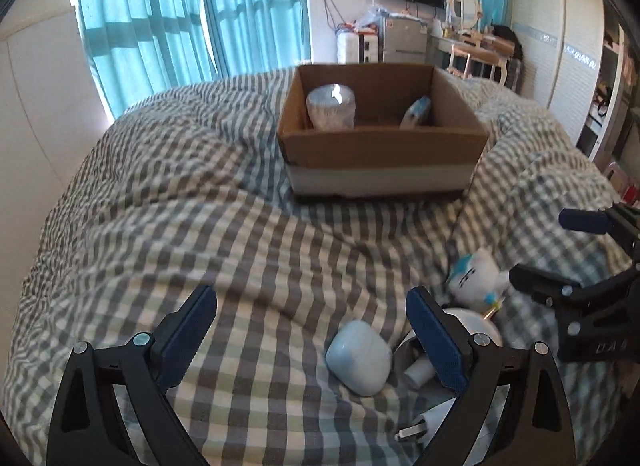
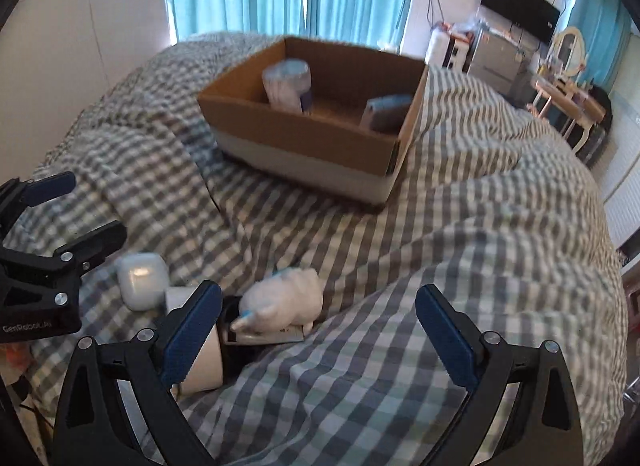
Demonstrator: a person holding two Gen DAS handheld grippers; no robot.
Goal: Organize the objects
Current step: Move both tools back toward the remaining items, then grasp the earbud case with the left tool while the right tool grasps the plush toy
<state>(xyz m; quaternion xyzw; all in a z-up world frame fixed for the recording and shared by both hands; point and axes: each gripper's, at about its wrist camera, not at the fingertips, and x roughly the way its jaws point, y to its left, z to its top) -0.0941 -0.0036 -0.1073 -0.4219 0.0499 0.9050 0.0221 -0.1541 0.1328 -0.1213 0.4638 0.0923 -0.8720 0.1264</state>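
A cardboard box point(image 1: 384, 145) sits on the checked bed; it also shows in the right wrist view point(image 2: 304, 145). It holds a clear plastic jar point(image 1: 331, 106) and a blue-white item point(image 1: 417, 111). A pale blue earbud case point(image 1: 359, 357) lies between my left gripper's open fingers, nearer the right one. My left gripper point(image 1: 312, 330) is open and empty. A white plush toy point(image 1: 478, 276) lies to its right, also in the right wrist view point(image 2: 284, 302). My right gripper point(image 2: 320, 326) is open and empty, the plush just ahead of its left finger. The case shows there too point(image 2: 141, 280).
A white cup-like object point(image 1: 476, 330) and a white charger plug point(image 1: 416, 428) lie by the plush. The checked duvet point(image 1: 240, 234) is rumpled with folds. Curtains, a TV and a dressing table stand beyond the bed.
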